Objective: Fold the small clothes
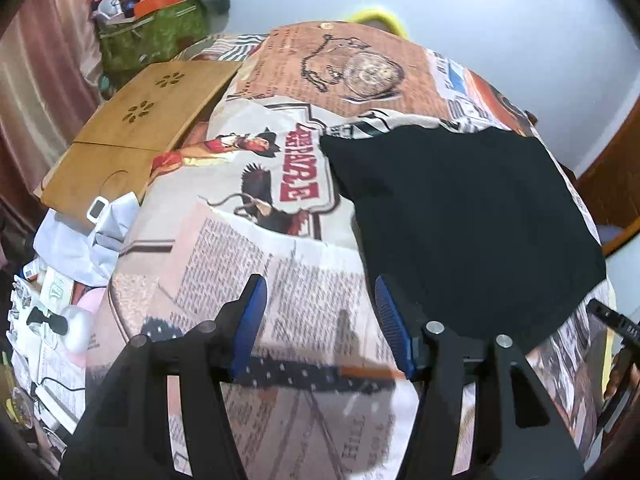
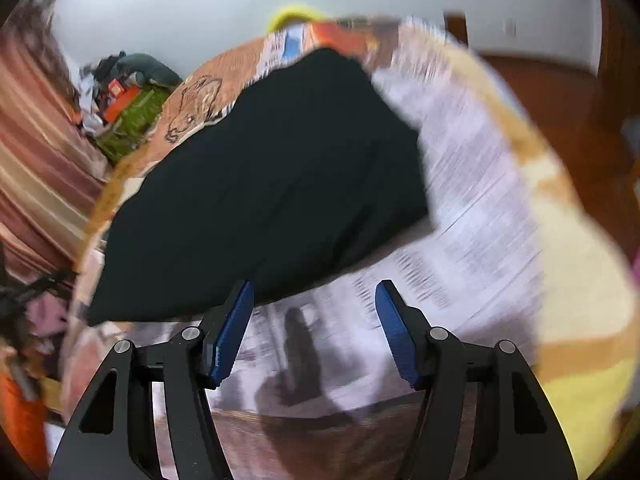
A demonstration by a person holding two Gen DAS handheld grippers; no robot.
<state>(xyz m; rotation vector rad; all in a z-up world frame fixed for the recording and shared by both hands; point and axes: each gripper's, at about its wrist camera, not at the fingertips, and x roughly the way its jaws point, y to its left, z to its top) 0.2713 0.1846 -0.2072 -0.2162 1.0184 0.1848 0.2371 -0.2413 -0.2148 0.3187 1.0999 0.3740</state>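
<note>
Hovering over newspaper-print bedsheet (image 1: 248,256): left gripper (image 1: 320,312) jaws wide apart, holding nothing. Right gripper (image 2: 316,312) likewise spread, empty; view blurred. Flat black fabric garment (image 1: 460,220) on sheet at 1 o'clock of left claw, 11 o'clock of right. Sheet print partly legible: "HILL". Perforated wooden lap tray (image 1: 136,128) at 10 o'clock.

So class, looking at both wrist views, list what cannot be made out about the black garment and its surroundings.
- Black garment, left wrist view: type and fold lines, lost in its darkness.
- Bedsheet print, right wrist view: motion blur.
- Clutter at the left edge, left wrist view: too small, distorted.
</note>
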